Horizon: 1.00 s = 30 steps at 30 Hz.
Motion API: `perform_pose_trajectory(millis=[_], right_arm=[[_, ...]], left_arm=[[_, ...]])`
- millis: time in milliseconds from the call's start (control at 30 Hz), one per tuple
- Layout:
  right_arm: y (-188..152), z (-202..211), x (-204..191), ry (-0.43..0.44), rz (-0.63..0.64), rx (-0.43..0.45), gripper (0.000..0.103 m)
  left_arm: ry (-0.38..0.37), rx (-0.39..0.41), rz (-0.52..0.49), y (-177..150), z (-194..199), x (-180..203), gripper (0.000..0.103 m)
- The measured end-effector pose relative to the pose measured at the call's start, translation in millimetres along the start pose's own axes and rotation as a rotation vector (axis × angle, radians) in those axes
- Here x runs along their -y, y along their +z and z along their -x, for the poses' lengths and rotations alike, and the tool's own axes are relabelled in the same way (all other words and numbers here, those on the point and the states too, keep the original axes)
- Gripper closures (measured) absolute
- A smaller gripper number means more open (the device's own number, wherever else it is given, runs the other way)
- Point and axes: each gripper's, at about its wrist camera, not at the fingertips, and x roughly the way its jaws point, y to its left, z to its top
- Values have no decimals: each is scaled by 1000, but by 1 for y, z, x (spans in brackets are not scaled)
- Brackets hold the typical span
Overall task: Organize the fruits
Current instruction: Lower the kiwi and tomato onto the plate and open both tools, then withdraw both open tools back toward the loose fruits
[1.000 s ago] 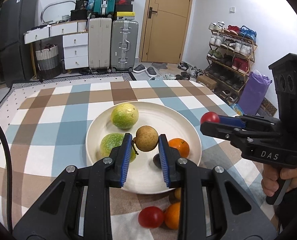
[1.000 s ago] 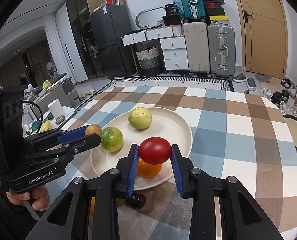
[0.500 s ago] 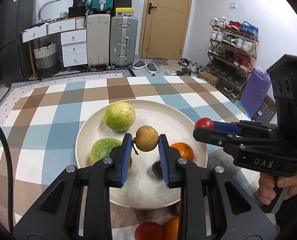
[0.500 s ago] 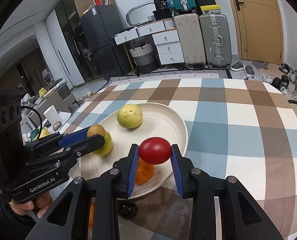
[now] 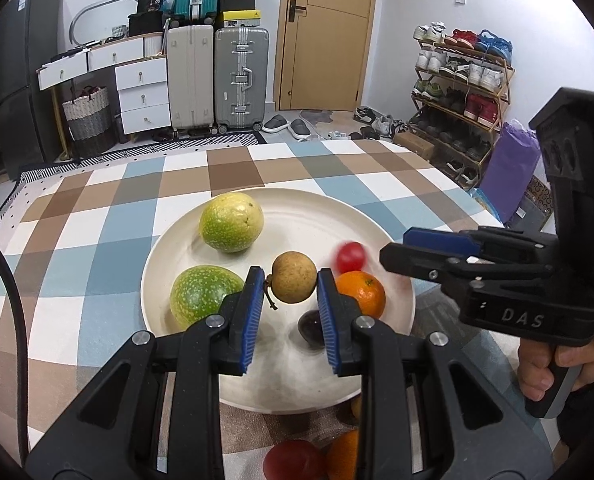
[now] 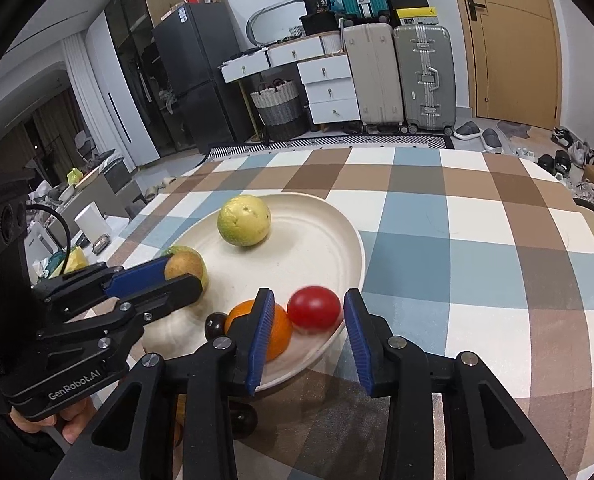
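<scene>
Left claw (image 5: 291,294): pitched downward, blue-padded jaws pressed on either side of a small round brown fruit (image 5: 294,277), which sits clamped between the pads with its stem toward the left pad. Body gripped from below by a hand (image 6: 63,426), fingers wrapped on the handle.

Right claw (image 6: 309,322): pitched downward, jaws opening; a red tomato (image 6: 314,307) lies between them, free of both pads. Handle held by a hand (image 5: 557,368).

Fruits (image 5: 231,222) on plate (image 5: 305,208); plate on table (image 5: 97,220).
</scene>
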Motion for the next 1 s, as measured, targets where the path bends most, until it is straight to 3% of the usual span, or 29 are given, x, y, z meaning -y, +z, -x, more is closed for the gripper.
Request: perform_pose_trajectory(millis=[367, 500, 600, 800, 900, 1000], right_arm=[[-7, 12, -5, -29, 37, 24, 46], [-9, 18, -5, -33, 37, 38, 23], [-11, 22, -7, -32, 35, 49, 14], [-18, 29, -11, -40, 45, 49, 1], [-23, 30, -12, -21, 49, 33, 0], [-29, 30, -14, -21, 49, 13, 0]], left_arm=[[1, 5, 5, -4, 10, -1, 75], [22, 16, 12, -8, 22, -3, 44], [43, 35, 27, -11, 36, -6, 22], [64, 49, 65, -25, 61, -19, 13], [77, 50, 78, -35, 69, -24, 1], [85, 44, 86, -44, 76, -27, 1]])
